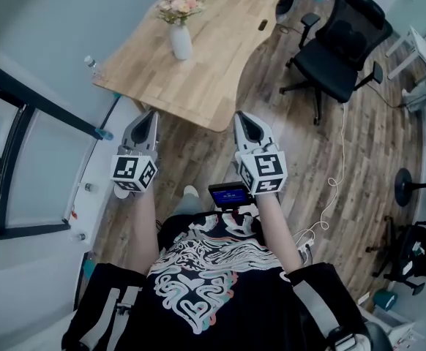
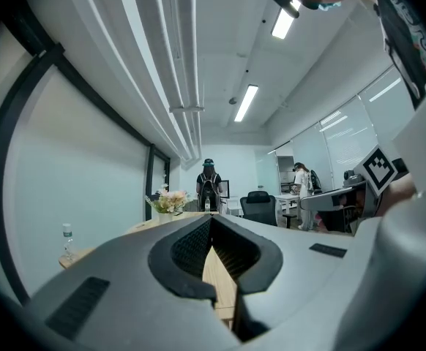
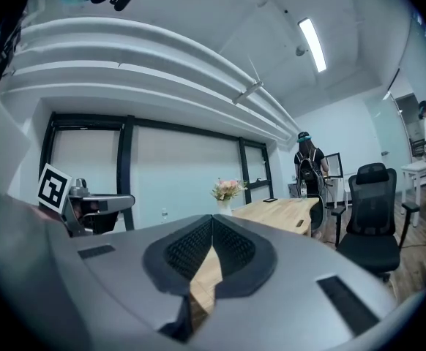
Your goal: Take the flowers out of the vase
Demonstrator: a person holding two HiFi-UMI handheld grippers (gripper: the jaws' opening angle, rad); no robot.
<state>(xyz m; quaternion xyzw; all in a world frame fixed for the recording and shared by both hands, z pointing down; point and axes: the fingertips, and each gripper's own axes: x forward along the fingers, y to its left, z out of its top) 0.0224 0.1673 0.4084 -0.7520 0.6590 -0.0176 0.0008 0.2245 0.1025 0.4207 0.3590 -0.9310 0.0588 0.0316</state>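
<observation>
- The step in hand looks like the approach. Nothing is taken yet: the flowers (image 1: 178, 7) stand in the white vase (image 1: 181, 42) on the far part of the wooden table (image 1: 206, 72), well apart from both tools.
- The left gripper (image 1: 148, 115) has its jaws pressed together with nothing between them. It is held out level, just short of the table's near edge.
- The right gripper (image 1: 244, 117) is the same, jaws closed tight and empty, beside the left one.
- The next move, as I judge it, is to close the gap to the vase, part one pair of jaws and take the stems above the vase's mouth (the other gripper could steady the vase, which may tip).
- Count: two grippers, one vase, one bunch of flowers and one table. There is also one water bottle (image 1: 90, 63) at the table's left corner and one black office chair (image 1: 341, 50) beside the table.
</observation>
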